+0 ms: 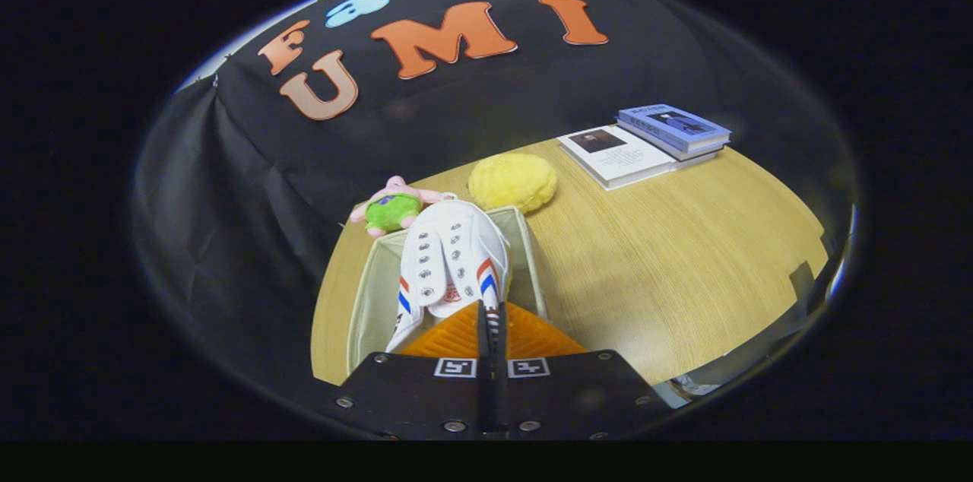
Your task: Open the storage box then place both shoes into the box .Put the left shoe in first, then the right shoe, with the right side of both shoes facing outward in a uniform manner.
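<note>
Gripping the white shoe (454, 258) at its heel, the fingers (490, 315) hold it toe-forward over the open storage box (370, 292).

Claw (490, 315): two ribbed, wedge-shaped fingers drawn close together, leaving a thin dark slit between them.
Mount: a flat black plate behind the fingers, wider toward the camera, split by a dark central channel.
Markings: two small square black-and-white tags, one each side of the channel.
Screws: round silvery heads along the plate's edges, perhaps eight; the near ones are blurred.
</note>
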The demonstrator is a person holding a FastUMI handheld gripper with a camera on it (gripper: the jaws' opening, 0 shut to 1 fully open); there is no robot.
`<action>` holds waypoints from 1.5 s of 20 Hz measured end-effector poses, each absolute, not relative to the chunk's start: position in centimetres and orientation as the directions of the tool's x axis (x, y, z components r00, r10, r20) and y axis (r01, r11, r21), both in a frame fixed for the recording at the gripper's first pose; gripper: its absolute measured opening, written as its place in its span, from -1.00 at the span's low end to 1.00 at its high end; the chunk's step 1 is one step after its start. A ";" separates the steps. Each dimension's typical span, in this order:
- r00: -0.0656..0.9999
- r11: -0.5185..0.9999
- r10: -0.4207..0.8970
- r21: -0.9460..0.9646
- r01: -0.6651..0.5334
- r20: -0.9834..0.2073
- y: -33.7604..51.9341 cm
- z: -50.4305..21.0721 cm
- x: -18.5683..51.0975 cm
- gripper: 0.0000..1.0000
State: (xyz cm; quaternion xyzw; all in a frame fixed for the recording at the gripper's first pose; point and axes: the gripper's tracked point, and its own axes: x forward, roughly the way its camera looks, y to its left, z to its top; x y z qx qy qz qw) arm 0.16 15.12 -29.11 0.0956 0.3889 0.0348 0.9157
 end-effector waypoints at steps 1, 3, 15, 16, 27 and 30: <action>0.695 0.984 0.123 0.178 0.007 -0.709 15.0 -29.3 0.2 -0.99; 0.698 0.987 0.113 0.163 0.005 -0.707 15.1 -29.4 0.2 -0.95; 0.743 0.975 0.192 0.212 -0.070 -0.640 16.4 -25.4 1.0 0.50; 0.752 0.976 0.188 0.203 -0.074 -0.631 16.1 -25.0 1.4 0.71; 0.826 0.990 0.133 0.111 -0.086 -0.547 8.3 -19.3 4.6 0.97; 0.865 0.994 0.112 0.065 -0.092 -0.490 5.3 -16.0 6.0 0.97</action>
